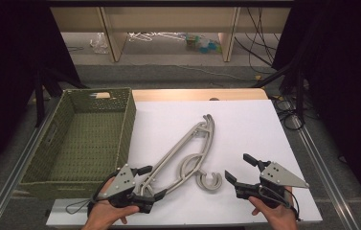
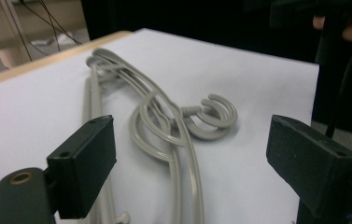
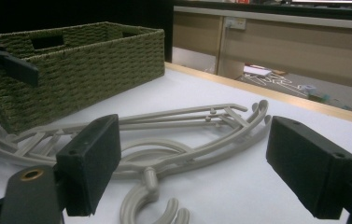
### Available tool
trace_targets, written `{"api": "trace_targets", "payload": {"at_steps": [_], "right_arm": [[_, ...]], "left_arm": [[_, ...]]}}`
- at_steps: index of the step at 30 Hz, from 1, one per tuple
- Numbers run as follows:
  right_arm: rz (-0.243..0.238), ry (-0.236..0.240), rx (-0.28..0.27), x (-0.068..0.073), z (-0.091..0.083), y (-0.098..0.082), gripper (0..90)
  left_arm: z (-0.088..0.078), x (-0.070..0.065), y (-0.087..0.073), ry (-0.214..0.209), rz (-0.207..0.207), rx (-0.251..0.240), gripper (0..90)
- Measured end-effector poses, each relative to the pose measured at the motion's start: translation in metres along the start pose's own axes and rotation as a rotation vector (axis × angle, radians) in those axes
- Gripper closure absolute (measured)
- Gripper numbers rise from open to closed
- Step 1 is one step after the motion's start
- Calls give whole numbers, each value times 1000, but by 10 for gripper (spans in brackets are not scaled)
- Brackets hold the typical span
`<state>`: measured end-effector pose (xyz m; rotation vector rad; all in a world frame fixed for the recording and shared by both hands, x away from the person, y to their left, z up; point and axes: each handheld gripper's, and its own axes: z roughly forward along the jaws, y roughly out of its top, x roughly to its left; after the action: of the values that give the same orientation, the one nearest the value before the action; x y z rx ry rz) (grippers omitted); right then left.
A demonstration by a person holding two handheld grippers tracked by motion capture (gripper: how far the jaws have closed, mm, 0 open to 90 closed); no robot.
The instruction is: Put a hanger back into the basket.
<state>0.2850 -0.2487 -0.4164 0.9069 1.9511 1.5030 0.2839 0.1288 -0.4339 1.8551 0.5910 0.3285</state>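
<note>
Two grey plastic hangers (image 1: pixel 210 134) lie stacked on the white sheet, their hooks (image 1: pixel 210 181) toward me. My left gripper (image 1: pixel 153 182) is open at the near left. The hangers' near end (image 2: pixel 164 135) lies between its jaws, and the pads stand apart from it. Just right of the hooks, my right gripper (image 1: pixel 238 166) is open with nothing in it. In the right gripper view the hangers (image 3: pixel 187 116) and a hook (image 3: pixel 141 200) lie low ahead of the gripper (image 3: pixel 192 154). In the left gripper view the hooks (image 2: pixel 211 119) rest beyond the gripper (image 2: pixel 190 140).
A green woven basket (image 1: pixel 128 120) stands on the table's left side, hard against the white sheet (image 1: pixel 245 124); it also appears as the basket (image 3: pixel 85 60) in the right gripper view. Dark curtains flank the table, and shelving and cables lie beyond its far edge.
</note>
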Motion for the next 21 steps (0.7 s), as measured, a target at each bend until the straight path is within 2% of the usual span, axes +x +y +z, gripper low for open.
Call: {"api": "trace_targets", "payload": {"at_steps": [2,5,6,7,8,10,14,15,17,18,21], "right_arm": [[-1,8,2,0,0,0,188],[6,11,0,1,0,0,189],[2,5,11,1,-1,0,188],[4,8,8,1,-1,0,189],[4,12,-2,0,1,0,188],[3,13,1,1,1,0,188],[-5,13,6,1,1,0,188],[-8,10,33,1,-1,1,188],[-9,11,34,1,-1,1,188],[-7,18,10,1,1,0,189],[-15,17,5,0,1,0,188]], "left_arm": [[12,-3,3,-13,30,72,162],[29,-6,4,-25,48,189,197],[34,-7,4,-24,48,216,204],[39,-6,4,-27,68,259,210],[44,-6,4,-31,83,297,255],[55,-4,4,-21,98,364,269],[69,-1,5,-4,131,423,325],[75,-1,7,5,149,453,348],[79,-1,8,8,153,467,356],[85,-2,9,12,158,491,387],[91,-2,10,19,165,516,449]]}}
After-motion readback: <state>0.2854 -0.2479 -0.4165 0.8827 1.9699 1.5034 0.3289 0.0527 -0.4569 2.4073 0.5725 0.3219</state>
